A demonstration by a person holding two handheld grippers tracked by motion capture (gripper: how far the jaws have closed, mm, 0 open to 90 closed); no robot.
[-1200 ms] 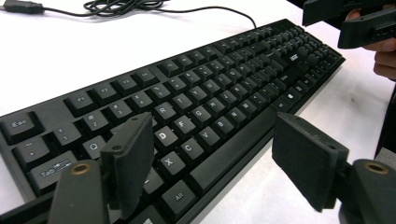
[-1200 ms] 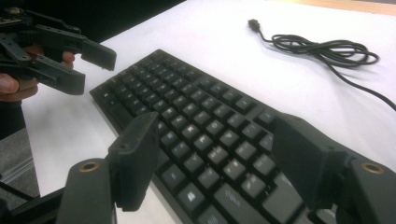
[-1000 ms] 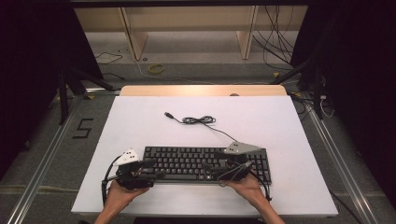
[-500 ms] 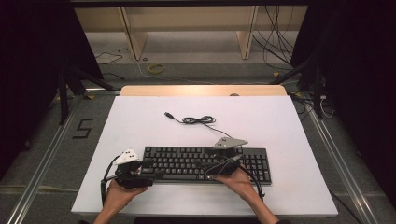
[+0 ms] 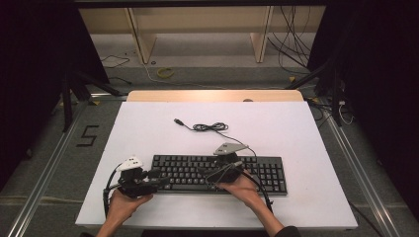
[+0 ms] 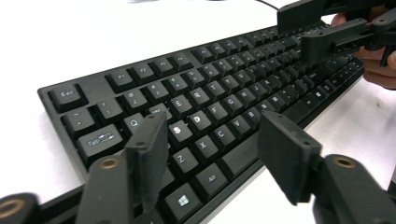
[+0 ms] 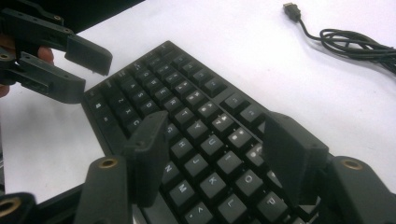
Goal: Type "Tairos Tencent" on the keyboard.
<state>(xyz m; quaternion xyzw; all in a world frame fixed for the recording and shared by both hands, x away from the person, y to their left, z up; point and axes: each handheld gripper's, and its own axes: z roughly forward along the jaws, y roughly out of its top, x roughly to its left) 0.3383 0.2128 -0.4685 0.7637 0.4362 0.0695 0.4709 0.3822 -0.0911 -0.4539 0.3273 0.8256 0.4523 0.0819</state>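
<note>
Already both tongs, left gripper (image 6: 210, 154) and right gripper (image 7: 212, 149), have been narrowing, gripping nothing — below them the keyboard (image 5: 269, 170) — a low jaw could snag keycaps.

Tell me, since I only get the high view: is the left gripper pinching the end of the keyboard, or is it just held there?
Observer: It is pinching nothing. In the left gripper view, the left gripper has its jaws apart over the keyboard, and the S, D, X and C keys show between them. The jaws have just been closing a little.
Operator: And the right one, near the middle of the keyboard?
Observer: The right gripper is open too. Its jaws have also just been closing. In its own view they frame the letter keys around U and J, and nothing is caught between the pads.
</note>
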